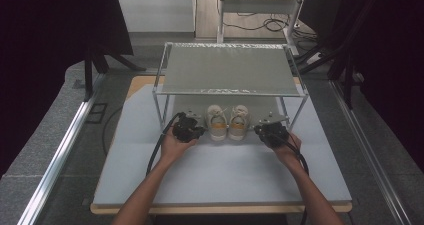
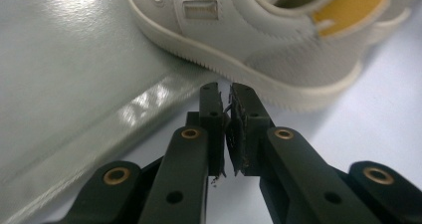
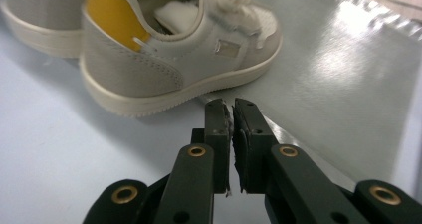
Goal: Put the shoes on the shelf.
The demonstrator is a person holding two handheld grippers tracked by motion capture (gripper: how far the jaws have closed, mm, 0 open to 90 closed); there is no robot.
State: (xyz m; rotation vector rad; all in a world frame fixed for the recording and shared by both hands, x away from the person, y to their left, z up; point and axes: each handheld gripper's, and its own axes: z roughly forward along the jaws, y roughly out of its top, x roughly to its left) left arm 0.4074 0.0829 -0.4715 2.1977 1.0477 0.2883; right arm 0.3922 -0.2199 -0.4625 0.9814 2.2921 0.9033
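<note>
Shoes: a pair of pale sneakers with yellow heel lining, the left shoe (image 1: 217, 122) and the right shoe (image 1: 239, 122), stand side by side with toes under the rack and heels toward the person.
Place of shoes: their front parts rest on the grey lower shelf (image 1: 197, 107) of the metal rack (image 1: 229, 67), and their heels come out over its edge above the light table (image 1: 225, 172).
Left gripper: the left gripper (image 1: 188, 127) is just beside the outer side of the left shoe; in the left gripper view its jaws are pressed together with nothing between them, and the tips are near the sole of that shoe (image 2: 239, 40) but apart from it.
Right gripper: the right gripper (image 1: 271, 133) is just beside the outer side of the right shoe; its jaws are also closed and empty, pointing at the sole (image 3: 169, 59), not touching.
Step in hand: I judge that both hands are arriving at the pair, one on each side, and no grasp is made yet.
Next move: probably the closed tips will push the shoes deeper onto the shelf, or the jaws must first open to take each shoe by its heel collar; both sides should act evenly so that the pair stays straight.
Care: the shoes look light and could turn or slide if only one is pressed.
</note>
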